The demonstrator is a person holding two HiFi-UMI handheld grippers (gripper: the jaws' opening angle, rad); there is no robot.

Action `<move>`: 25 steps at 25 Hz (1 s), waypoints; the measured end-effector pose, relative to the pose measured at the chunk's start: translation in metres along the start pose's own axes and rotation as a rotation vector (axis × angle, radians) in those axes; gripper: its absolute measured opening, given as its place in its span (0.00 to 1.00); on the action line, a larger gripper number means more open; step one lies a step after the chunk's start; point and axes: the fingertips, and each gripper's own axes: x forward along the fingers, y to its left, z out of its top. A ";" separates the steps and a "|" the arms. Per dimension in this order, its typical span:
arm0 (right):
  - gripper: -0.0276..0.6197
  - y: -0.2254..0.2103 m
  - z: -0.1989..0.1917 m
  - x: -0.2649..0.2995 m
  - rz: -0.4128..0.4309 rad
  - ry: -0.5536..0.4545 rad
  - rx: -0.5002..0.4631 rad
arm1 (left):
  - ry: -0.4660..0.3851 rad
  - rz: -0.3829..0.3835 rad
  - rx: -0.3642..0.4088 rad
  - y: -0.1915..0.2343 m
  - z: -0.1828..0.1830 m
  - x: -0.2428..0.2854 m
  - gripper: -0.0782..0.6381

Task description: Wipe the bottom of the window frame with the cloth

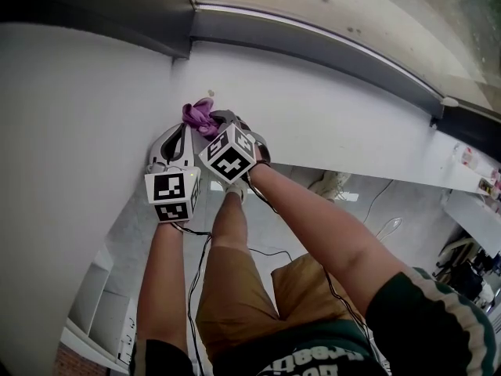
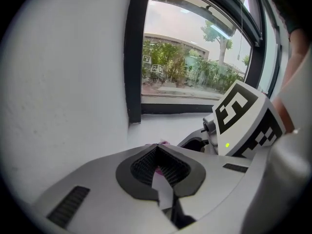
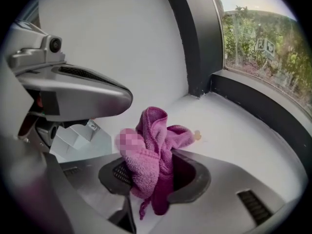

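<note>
1. White-painted sill [image 1: 313, 108] runs under a dark window frame [image 1: 313, 41]. It meets a plain white side wall [image 1: 78, 92] in the corner ahead of both tools.
2. The right tool [image 3: 158, 155] is clamped on the cloth [image 3: 151, 140], with its jaws closed on the middle of the bundle.
3. The cloth is pink-purple terry, bunched into soft folds. A crest rises past the jaw tips and a darker tail hangs down between the pads.
4. In the head view the cloth [image 1: 199, 116] sits at the tip of the right tool [image 1: 213, 120], over the sill near the corner and short of the frame's bottom rail. Whether it presses on the sill cannot be told.
5. The left tool [image 2: 157, 146] has its jaws drawn together at the tips and grips nothing. Only a sliver of pink shows beyond them.
6. The left tool lies just beside the right tool, on that tool's left, with its tips close to the cloth.
7. A small tan speck [image 3: 197, 135] marks the sill just beyond the cloth.
8. Ahead of the left tool, the glass shows green trees [image 2: 180, 65] and a low building outside in daylight.
</note>
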 end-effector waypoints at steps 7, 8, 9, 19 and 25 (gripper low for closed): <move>0.30 -0.010 -0.010 -0.011 0.011 0.009 0.032 | 0.013 -0.017 0.024 -0.022 0.004 0.005 0.11; 0.30 -0.014 -0.015 -0.015 0.008 0.013 0.039 | 0.014 -0.025 0.031 -0.028 0.007 0.007 0.11; 0.30 -0.018 -0.020 -0.020 0.005 0.016 0.044 | 0.014 -0.032 0.040 -0.035 0.009 0.009 0.11; 0.30 -0.066 -0.077 -0.071 -0.046 0.007 0.088 | 0.040 -0.104 0.137 -0.109 0.024 0.035 0.11; 0.30 -0.091 -0.110 -0.101 -0.082 -0.008 0.124 | 0.049 -0.143 0.217 -0.156 0.030 0.048 0.11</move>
